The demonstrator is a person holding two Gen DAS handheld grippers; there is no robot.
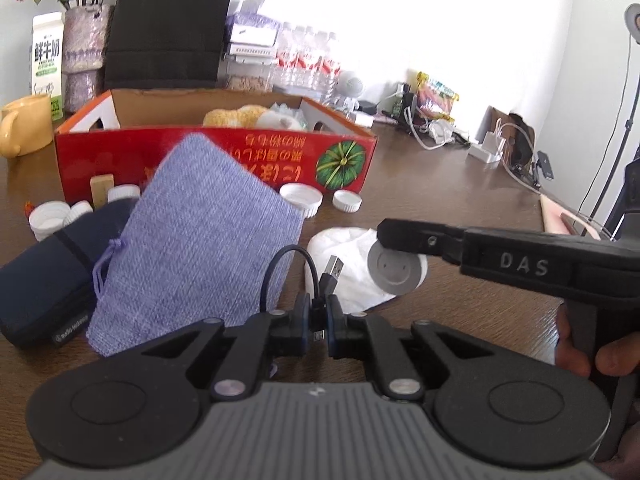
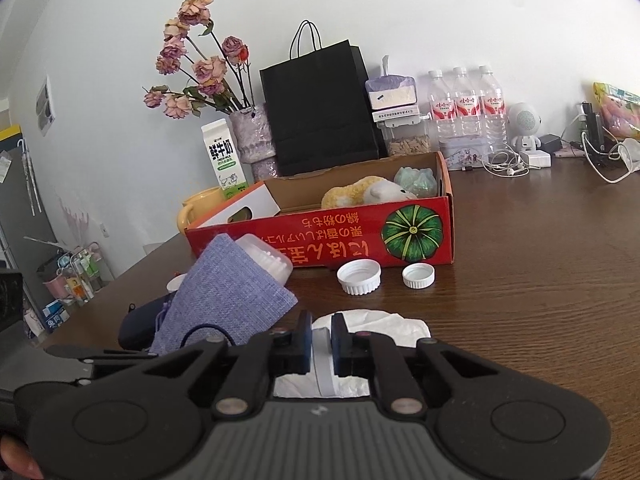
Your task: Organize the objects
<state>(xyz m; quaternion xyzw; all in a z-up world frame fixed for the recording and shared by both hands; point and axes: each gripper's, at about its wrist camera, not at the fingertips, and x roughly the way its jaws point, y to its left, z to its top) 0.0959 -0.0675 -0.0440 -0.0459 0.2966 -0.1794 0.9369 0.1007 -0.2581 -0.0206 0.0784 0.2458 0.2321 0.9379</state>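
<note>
Brown table (image 2: 520, 280): left tool (image 1: 318, 320) pinches cable (image 1: 280, 268), right tool (image 2: 320, 346) grips disc (image 1: 394, 266).

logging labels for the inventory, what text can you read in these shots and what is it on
"DAS": raised letters on the right gripper arm.
"鲜牛奶" and "FRESH MILK": milk carton.
"audio-technica": dark pouch, small, only roughly legible.
Yellow Japanese print, upside down, on the red box: not reliably readable.
Red labels on the water bottles: too small to read.
White label on the tissue pack: blurred.

Brown wooden table (image 2: 520, 280), red box (image 2: 320, 240), 2 white caps (image 2: 359, 277), white tissue (image 2: 384, 324), purple pouch (image 1: 192, 248)
</note>
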